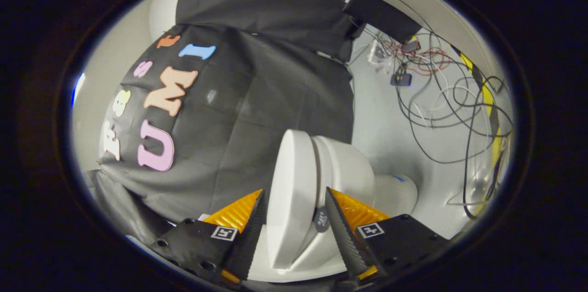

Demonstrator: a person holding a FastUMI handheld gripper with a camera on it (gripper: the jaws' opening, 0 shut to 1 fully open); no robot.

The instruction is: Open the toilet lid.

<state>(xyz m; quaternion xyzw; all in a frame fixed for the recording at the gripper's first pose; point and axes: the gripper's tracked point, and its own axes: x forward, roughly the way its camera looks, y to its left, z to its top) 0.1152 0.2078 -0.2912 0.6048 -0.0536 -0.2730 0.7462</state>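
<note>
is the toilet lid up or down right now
Partly raised: the toilet lid stands clear of the seat, a gap showing, between the spread fingers.

We see the white toilet lid (289,191) raised off the seat, edge-on to us, above the white toilet bowl (349,172) beside it.

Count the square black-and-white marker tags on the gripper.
2. One marker tag sits on the left finger block of the hand-held gripper, the other marker tag on the right block. The toilet lid stands between the fingers.
</note>
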